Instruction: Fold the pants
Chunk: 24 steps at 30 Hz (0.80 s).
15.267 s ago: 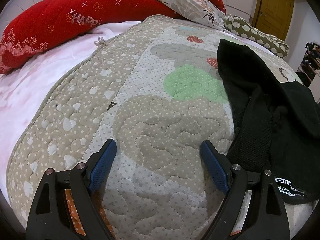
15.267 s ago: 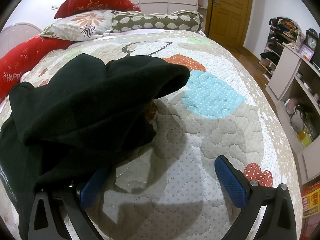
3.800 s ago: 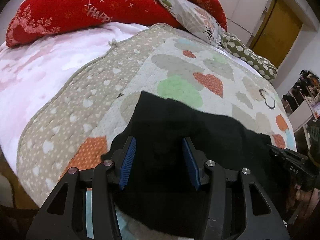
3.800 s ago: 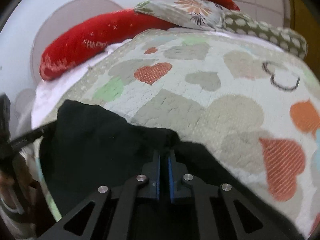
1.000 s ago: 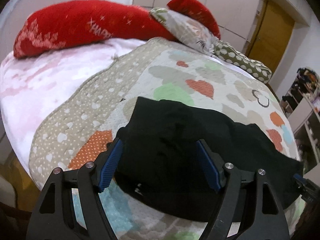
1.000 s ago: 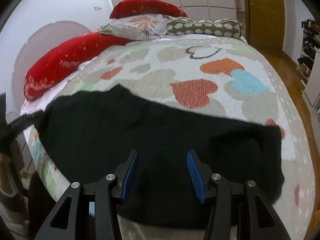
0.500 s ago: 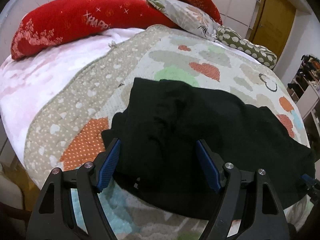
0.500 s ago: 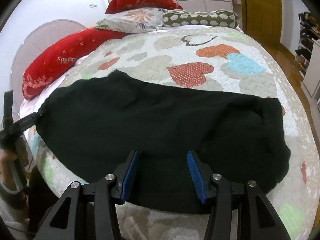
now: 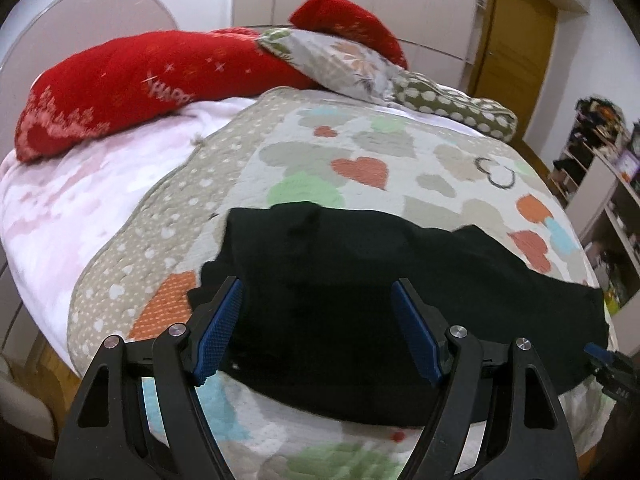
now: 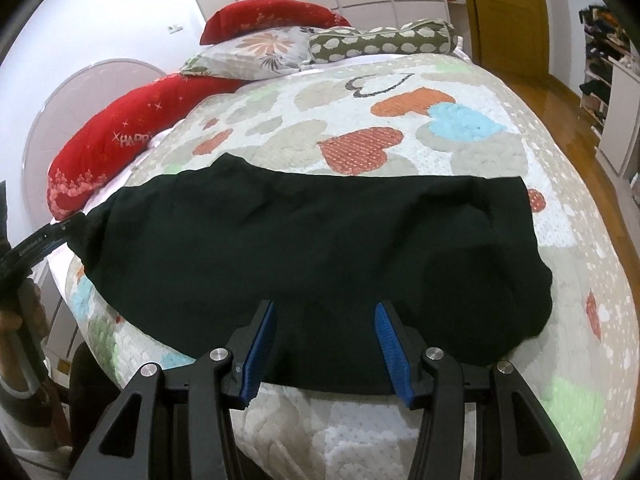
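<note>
one black pants spread flat across heart quilt near bed's foot | left gripper gaping, empty | right gripper parted, empty | four pillows at head

A heart-patterned quilt covers the bed, with red pillows and a wooden door behind

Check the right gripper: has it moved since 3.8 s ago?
Yes. The right gripper has opened and backed away from the black pants: the quilt behind them now shows far more of itself.
</note>
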Each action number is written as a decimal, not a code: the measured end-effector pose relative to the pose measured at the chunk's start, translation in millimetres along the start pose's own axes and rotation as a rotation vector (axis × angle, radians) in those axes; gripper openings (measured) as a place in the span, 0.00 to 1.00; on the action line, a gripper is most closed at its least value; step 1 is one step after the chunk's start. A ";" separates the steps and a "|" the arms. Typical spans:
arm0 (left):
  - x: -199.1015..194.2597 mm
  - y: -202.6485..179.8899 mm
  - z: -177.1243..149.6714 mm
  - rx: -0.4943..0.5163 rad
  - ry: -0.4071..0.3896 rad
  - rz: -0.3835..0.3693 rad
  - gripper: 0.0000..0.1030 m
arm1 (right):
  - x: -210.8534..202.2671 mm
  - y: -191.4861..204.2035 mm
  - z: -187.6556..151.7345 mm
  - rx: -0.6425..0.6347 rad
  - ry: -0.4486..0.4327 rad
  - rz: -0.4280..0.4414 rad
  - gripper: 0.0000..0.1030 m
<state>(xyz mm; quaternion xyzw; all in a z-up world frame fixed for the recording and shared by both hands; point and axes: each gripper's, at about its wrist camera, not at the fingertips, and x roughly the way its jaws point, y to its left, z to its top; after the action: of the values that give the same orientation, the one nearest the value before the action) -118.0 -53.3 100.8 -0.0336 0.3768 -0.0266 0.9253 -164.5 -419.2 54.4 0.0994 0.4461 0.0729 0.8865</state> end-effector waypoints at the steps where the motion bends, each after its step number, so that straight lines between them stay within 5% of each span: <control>1: -0.2 -3.9 0.1 0.006 0.001 -0.005 0.74 | -0.8 -2.1 -1.2 0.003 0.001 -0.002 0.48; 15: -14.0 -45.8 7.5 0.075 0.003 -0.078 0.75 | -16.3 -10.2 3.6 -0.015 -0.044 -0.028 0.48; 24: -11.4 -104.2 10.2 0.146 0.076 -0.246 0.75 | -22.0 -22.4 3.8 -0.044 -0.039 -0.023 0.49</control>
<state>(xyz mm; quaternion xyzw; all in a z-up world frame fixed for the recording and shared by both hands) -121.5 -155.8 124.6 -0.0110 0.4015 -0.1685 0.9002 -173.5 -446.2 68.2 0.0761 0.4281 0.0707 0.8977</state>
